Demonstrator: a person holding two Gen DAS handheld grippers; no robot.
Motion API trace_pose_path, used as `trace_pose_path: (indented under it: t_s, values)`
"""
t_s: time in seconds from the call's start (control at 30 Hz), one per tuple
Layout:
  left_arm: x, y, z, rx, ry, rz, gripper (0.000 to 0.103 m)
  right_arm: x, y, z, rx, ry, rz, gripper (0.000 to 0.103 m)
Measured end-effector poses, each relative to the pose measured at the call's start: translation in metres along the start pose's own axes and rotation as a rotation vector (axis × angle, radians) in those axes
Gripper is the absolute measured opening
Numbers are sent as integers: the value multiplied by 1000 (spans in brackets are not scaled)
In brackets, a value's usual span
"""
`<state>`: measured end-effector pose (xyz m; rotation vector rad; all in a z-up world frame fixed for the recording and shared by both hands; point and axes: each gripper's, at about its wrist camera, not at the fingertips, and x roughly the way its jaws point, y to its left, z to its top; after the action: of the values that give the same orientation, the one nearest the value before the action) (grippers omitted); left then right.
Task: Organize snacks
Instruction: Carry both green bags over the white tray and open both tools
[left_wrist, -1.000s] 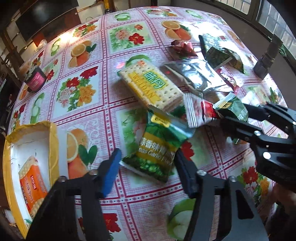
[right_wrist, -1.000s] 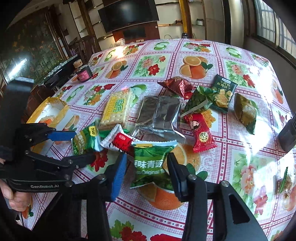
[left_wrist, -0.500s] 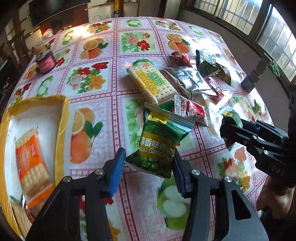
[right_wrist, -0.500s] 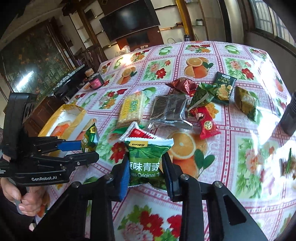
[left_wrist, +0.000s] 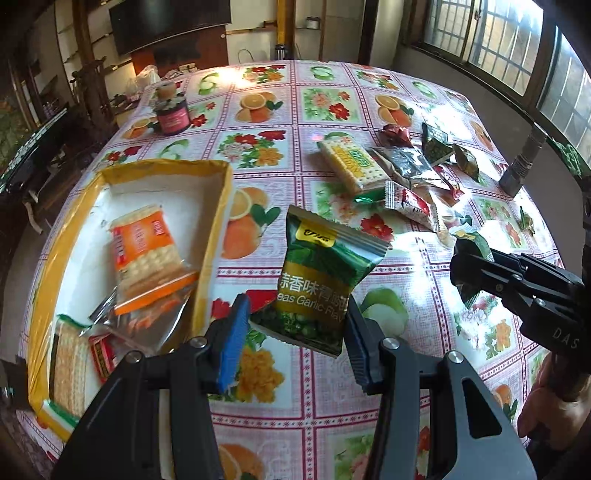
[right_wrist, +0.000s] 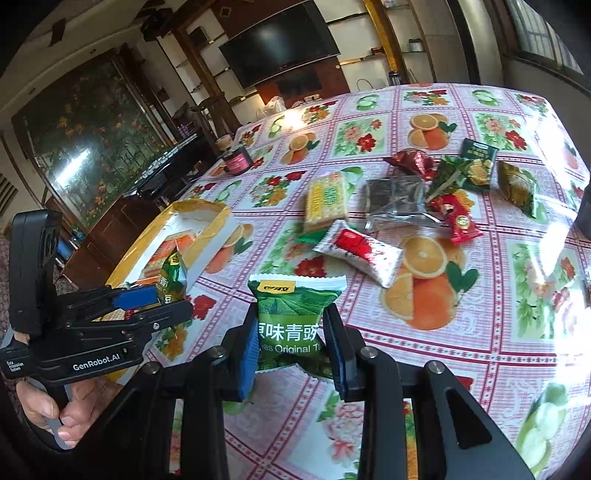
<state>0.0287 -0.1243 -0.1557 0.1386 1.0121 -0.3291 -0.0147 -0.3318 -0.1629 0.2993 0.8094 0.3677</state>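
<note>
So both grippers were loaded. The left gripper (left_wrist: 293, 328) was pinched on a garlic pea packet (left_wrist: 321, 280), held up off the tablecloth (left_wrist: 406, 424) with its long axis running up and away from the fingers, top seal tilting toward upper right of the frame. The right gripper (right_wrist: 291, 350) was closed on its own original pea packet (right_wrist: 295, 317), standing upright between the pads.

What mattered was where the yellow box (left_wrist: 212, 236) sat: left half of the left wrist frame, its near wall just beside the left packet's lower corner, crackers already inside. In the right wrist view the box (right_wrist: 207, 221) was far over at mid-left, past the other gripper. So the left looked way closer and would probably drop first, sliding leftward over the wall.
</note>
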Motion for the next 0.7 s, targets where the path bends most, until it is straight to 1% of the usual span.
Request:
trace_pose_path:
  t_s: [0.4, 0.7]
  values:
    - [-24, 37, -12, -77, -37, 11, 51, 13, 47, 8, -76, 14, 51, 32]
    - [-32, 65, -17, -125, -51, 21, 51, 29, 76, 12, -117, 37, 81, 32]
